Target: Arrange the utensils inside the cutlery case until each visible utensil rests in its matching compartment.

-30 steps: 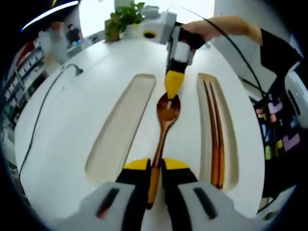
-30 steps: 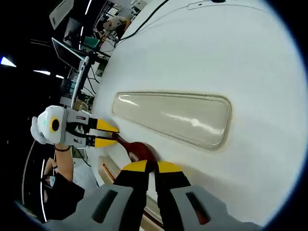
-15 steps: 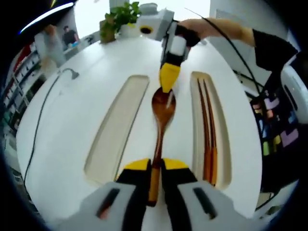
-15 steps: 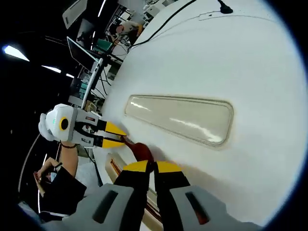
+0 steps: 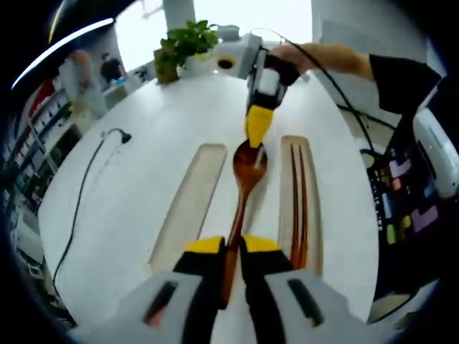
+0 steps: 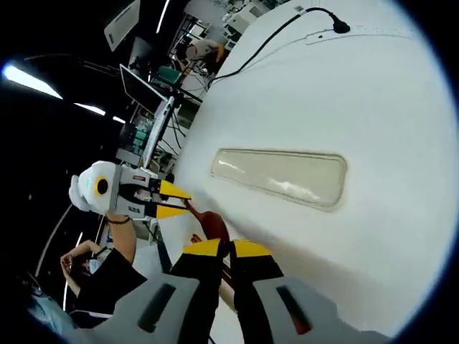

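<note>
Left gripper view: the wooden spoon is held at both ends. Its handle is pinched between the narrowly closed jaws of the left gripper, and its bowl is clamped by the right gripper reaching in from the far side. It hangs over the white strip between the empty compartment and the one where the chopsticks are already lying. The spoon is judged light, stiff and a bit slick from the varnish, so the handle is probably the safest place to be gripped; the bowl is curved and could slip. No brand or writing can be read.

Right gripper view: the right gripper is closed on the spoon bowl, the left gripper is seen on the handle, and the empty compartment lies just beyond on the cutlery case. No labels here either.
</note>
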A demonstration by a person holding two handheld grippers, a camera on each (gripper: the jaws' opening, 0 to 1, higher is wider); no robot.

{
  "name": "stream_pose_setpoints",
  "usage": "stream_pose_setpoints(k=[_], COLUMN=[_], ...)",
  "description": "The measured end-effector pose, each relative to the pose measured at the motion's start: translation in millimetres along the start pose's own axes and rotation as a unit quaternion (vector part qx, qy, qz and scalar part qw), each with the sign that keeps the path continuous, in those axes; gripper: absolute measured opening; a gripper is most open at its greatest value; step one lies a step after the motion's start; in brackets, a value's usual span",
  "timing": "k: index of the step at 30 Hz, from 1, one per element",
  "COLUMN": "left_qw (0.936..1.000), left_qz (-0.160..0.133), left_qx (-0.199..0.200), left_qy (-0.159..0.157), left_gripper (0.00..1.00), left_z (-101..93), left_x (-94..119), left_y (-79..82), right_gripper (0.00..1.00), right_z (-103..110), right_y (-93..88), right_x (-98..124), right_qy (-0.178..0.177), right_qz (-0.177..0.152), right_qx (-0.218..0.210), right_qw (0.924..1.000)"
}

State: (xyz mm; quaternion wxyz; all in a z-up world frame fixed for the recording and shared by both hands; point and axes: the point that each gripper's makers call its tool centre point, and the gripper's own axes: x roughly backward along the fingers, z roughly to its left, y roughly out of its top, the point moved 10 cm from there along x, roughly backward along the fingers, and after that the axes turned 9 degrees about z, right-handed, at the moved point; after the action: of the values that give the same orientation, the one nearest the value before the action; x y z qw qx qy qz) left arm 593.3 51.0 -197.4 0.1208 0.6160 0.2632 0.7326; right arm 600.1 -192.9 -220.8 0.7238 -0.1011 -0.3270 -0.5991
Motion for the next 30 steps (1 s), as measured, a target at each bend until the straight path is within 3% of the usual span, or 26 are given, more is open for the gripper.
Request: stream_pose_setpoints(k=[5,10,16,23,30], left_qw=[0.9998,0.9997,0.9998,0.9992,0.9982], left_qz=[-0.005,-0.017,-0.012,-0.028,-0.022], left_qx=[-0.015,-0.017,-0.013,-0.028,-0.052], left_qy=[0.012,0.009,0.001,-0.006,-0.021], left_gripper=[0.09,0.09,0.09,0.09,0.08], left_z=[-6.8,-15.0,-31.5,-44.4,-56.7], left_x=[10.5,14.5,13.5,11.7,0.0], left_y=[9.8,14.2,19.8,23.1,26.9], right_gripper=[0.02,0.02,0.03,0.03,0.03], right_z=[12.6,15.8,21.4,17.0,10.8], right_y=[-14.0,-19.9,-35.9,-56.4,-70.5], right_x=[7.8,16.2,21.8,26.0,27.0], right_qy=[0.006,0.014,0.012,0.031,0.031], right_qz=[-0.007,-0.010,-0.007,-0.021,-0.023], right_qx=[0.014,0.017,0.027,0.017,0.003], right_qw=[0.9999,0.9997,0.9995,0.9992,0.9992])
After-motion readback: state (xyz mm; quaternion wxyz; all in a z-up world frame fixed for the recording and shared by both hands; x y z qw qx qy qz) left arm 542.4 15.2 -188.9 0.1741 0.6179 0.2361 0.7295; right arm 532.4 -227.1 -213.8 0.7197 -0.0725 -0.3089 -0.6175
